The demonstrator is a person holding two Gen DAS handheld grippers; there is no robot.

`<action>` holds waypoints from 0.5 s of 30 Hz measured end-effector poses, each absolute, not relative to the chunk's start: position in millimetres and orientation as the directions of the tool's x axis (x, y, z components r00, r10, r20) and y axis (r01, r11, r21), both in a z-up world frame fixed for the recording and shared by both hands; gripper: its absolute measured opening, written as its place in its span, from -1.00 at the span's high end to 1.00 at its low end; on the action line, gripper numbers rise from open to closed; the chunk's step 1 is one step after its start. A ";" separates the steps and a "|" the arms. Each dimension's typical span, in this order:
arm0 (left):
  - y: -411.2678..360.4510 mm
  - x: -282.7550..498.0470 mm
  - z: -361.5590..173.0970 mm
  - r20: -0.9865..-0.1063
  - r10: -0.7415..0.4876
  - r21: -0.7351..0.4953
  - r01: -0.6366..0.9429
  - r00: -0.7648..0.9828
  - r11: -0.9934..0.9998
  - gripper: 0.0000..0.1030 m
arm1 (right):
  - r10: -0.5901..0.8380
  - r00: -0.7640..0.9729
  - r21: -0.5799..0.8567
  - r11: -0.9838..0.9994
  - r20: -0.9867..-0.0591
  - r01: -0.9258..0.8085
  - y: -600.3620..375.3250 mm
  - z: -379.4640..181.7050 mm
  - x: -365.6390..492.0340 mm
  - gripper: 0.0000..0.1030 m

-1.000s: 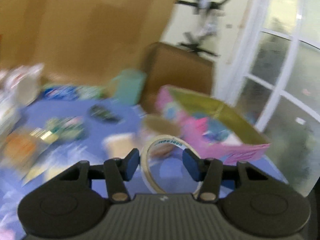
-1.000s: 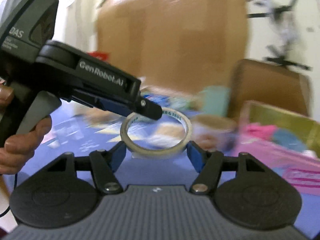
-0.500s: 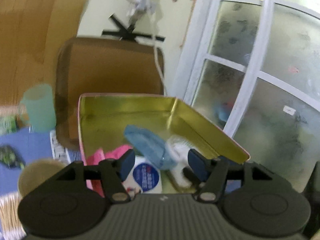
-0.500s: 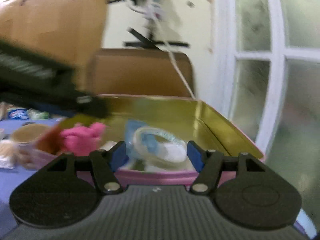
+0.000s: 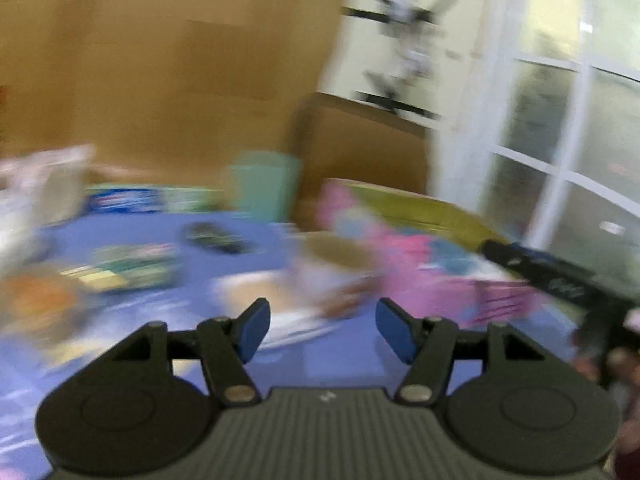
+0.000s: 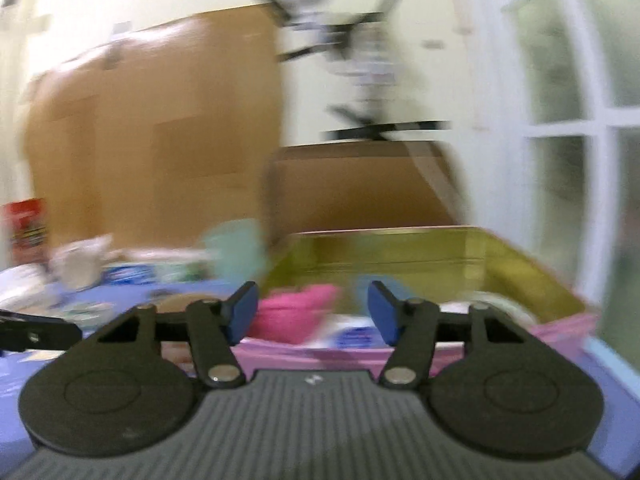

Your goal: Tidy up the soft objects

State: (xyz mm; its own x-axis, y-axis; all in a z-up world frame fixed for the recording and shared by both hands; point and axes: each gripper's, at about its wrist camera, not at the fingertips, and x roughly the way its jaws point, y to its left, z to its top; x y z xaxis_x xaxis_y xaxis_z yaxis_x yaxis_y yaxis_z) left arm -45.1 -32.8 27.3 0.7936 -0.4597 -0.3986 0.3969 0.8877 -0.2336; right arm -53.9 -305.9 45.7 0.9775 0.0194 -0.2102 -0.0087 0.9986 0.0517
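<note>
Blue cloth covers the worktop [image 5: 248, 236], strewn with blurred packets and small items too smeared to name. At its right end sits the pink box [image 6: 560, 328] with a gold lining, already holding a pink soft item [image 6: 296, 312], something blue and other pieces. A second ago a tape ring hung between the two grippers; half a second ago it lay in the box, and now neither holds it. The left gripper [image 5: 322, 330] has swung back toward the clutter, its jaws apart and empty. The right gripper [image 6: 312, 314] faces the box, jaws likewise apart and empty. That drop looks finished, so the next soft thing on the worktop is probably the left gripper's target.
</note>
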 end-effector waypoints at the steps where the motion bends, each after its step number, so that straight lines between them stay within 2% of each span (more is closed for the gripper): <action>1: -10.5 -48.4 23.7 -0.403 -0.410 -0.240 0.338 0.818 0.910 -0.16 | 0.080 0.970 0.050 0.996 -0.230 -0.070 -290.5 46.1 -50.5 -0.12; 2: 10.6 -50.5 20.4 -0.405 -0.364 -0.255 0.278 0.839 0.926 -0.16 | 0.151 0.954 0.051 0.988 -0.258 -0.143 -272.0 45.2 -44.6 -0.06; 6: 95.4 -54.3 9.2 -0.404 -0.168 -0.349 0.018 0.899 0.937 -0.17 | 0.367 0.849 0.104 0.929 -0.381 -0.355 -200.5 33.5 -15.5 -0.06; 9: 136.6 -59.7 2.6 -0.380 -0.083 -0.440 -0.101 0.921 0.892 -0.17 | 0.481 0.742 0.166 0.872 -0.467 -0.461 -144.0 22.4 12.3 -0.06; 12: 157.2 -64.6 -5.8 -0.351 -0.081 -0.531 -0.127 0.933 0.838 -0.17 | 0.514 0.684 0.120 0.835 -0.517 -0.537 -85.6 13.4 24.4 -0.06; 15: 162.9 -66.2 -7.0 -0.323 -0.090 -0.559 -0.113 0.942 0.821 -0.17 | 0.511 0.672 0.049 0.814 -0.536 -0.579 -46.8 9.5 24.0 -0.05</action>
